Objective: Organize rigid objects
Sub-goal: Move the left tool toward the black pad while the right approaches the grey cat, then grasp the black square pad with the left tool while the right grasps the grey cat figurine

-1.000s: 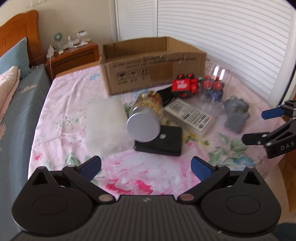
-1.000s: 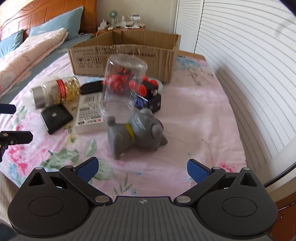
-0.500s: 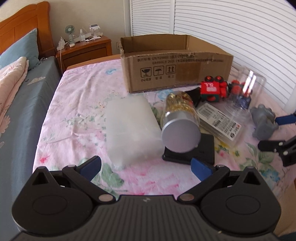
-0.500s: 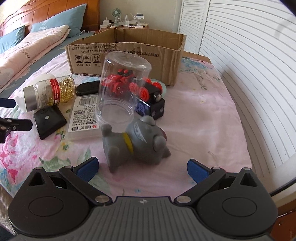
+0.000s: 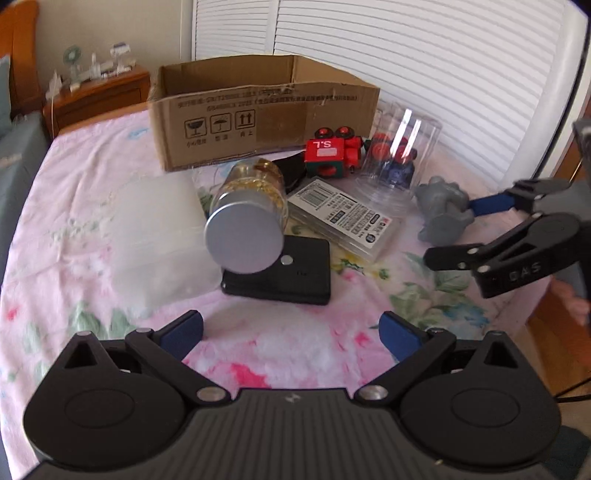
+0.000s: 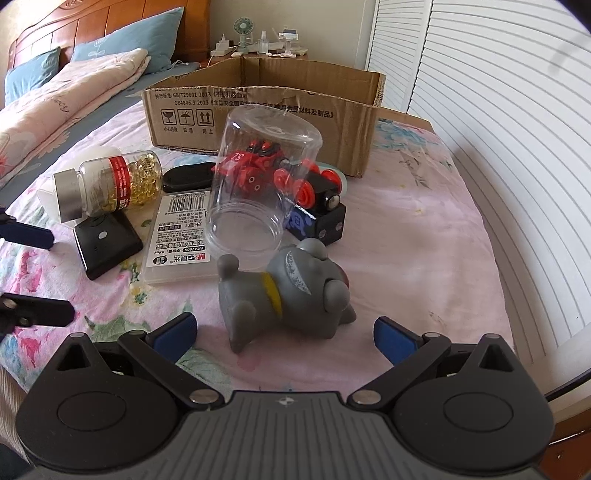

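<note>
It was a home bedroom: a wooden headboard (image 6: 92, 33), blue pillows (image 6: 125, 40), a cluttered nightstand (image 5: 96, 92) and a floral bedsheet (image 6: 424, 229) said so.

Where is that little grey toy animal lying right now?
The grey toy animal lies on its side on the flowered bedspread, just ahead of the right gripper, touching the mouth of the tipped clear plastic jar.
</note>
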